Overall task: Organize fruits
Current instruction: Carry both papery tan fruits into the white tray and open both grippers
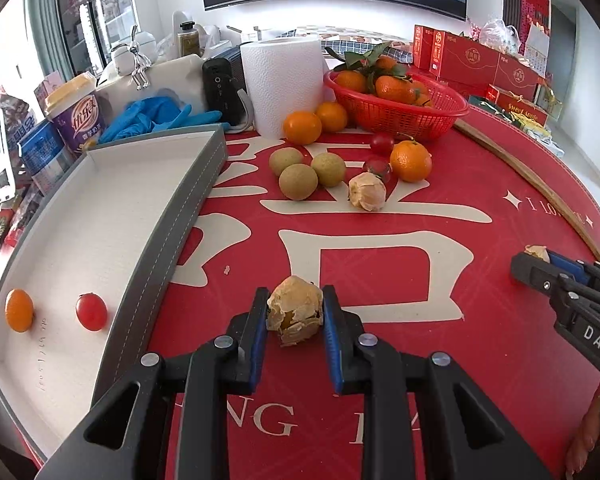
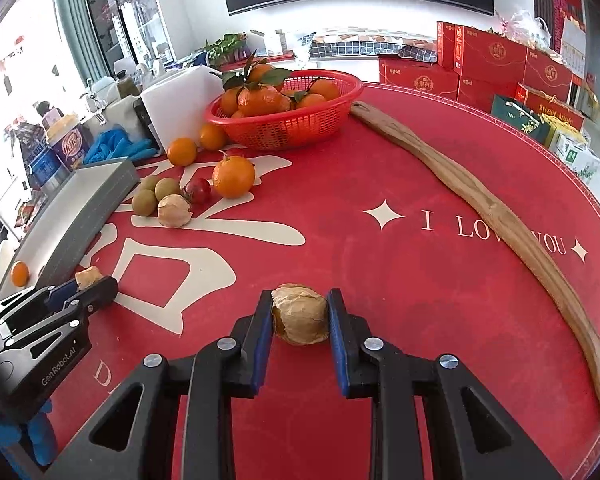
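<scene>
My left gripper (image 1: pixel 295 312) is shut on a husked physalis (image 1: pixel 295 310) just above the red tablecloth. My right gripper (image 2: pixel 299 314) is shut on another husked physalis (image 2: pixel 300 314). Each gripper shows in the other view, the right one (image 1: pixel 530 264) at the right, the left one (image 2: pixel 88 284) at the left. The grey tray (image 1: pixel 204 176) with white lining lies at my left and holds a small orange (image 1: pixel 19 310) and a cherry tomato (image 1: pixel 91 312). Loose on the cloth lie a third physalis (image 1: pixel 367 191), three green fruits (image 1: pixel 298 182), cherry tomatoes (image 1: pixel 381 143) and oranges (image 1: pixel 410 161).
A red basket (image 1: pixel 440 114) of leafy tangerines stands at the back. A paper towel roll (image 1: pixel 282 80), blue gloves (image 1: pixel 152 116), a cup (image 1: pixel 76 116) and a white box crowd the back left. A long wooden stick (image 2: pixel 500 216) lies along the right edge. Red gift boxes (image 2: pixel 492 60) stand behind.
</scene>
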